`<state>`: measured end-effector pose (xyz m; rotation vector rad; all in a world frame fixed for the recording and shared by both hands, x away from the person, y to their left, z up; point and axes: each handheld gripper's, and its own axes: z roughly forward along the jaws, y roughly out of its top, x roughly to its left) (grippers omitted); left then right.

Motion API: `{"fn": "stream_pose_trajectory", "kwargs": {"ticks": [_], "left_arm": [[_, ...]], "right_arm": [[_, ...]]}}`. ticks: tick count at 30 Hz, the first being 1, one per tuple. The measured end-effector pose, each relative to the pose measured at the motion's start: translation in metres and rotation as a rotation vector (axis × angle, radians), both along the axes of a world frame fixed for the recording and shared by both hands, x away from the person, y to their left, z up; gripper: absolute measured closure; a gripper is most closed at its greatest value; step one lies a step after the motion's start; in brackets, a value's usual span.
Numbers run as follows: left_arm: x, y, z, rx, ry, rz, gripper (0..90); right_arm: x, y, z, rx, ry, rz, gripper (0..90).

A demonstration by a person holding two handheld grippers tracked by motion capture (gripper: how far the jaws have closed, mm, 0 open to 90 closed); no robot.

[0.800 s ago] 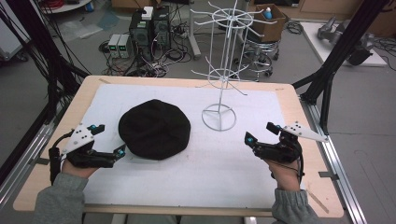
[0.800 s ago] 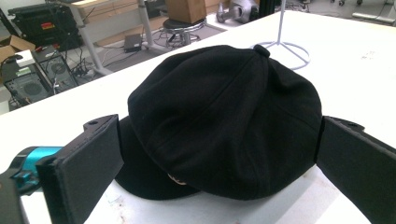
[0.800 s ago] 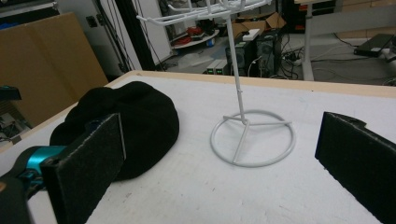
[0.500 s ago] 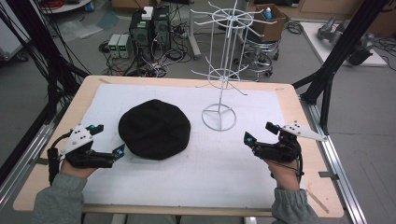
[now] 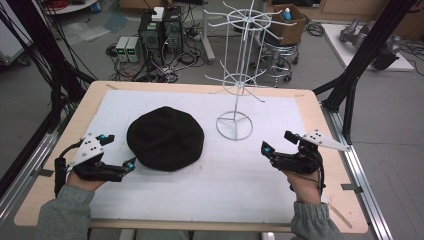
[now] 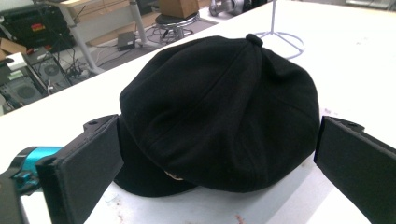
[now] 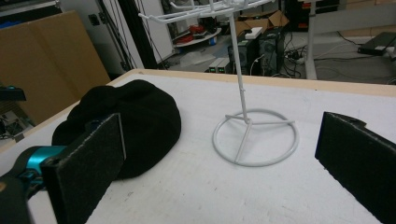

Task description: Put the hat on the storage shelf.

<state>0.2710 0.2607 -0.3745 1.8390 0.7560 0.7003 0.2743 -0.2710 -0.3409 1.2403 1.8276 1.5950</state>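
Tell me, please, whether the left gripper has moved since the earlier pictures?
Yes, slightly: in the high view the left gripper has crept rightward toward the black cap, its open jaws now closer to the cap's near-left edge.

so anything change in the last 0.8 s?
Barely. The left gripper crept slightly closer to the black cap, jaws open and not yet gripping it. The right gripper stayed open in place; the cap and the white wire rack did not move.
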Motion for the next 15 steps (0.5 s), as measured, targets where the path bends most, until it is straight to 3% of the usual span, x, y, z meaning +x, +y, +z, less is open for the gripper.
{"fn": "stream_pose_trajectory", "kwargs": {"ticks": [3,8,15], "left_arm": [[0.0,-0.001,-0.001,0.028,-0.019,-0.001,1.7],[0.002,-0.004,-0.003,0.026,-0.021,-0.008,1.7],[0.007,-0.012,-0.012,0.046,0.007,-0.031,1.7]], "right_arm": [[0.0,0.0,0.0,0.002,-0.001,0.001,0.7],[-0.001,-0.001,0.0,0.001,0.0,-0.001,0.6],[-0.003,-0.001,0.0,-0.001,-0.001,-0.002,0.6]]}}
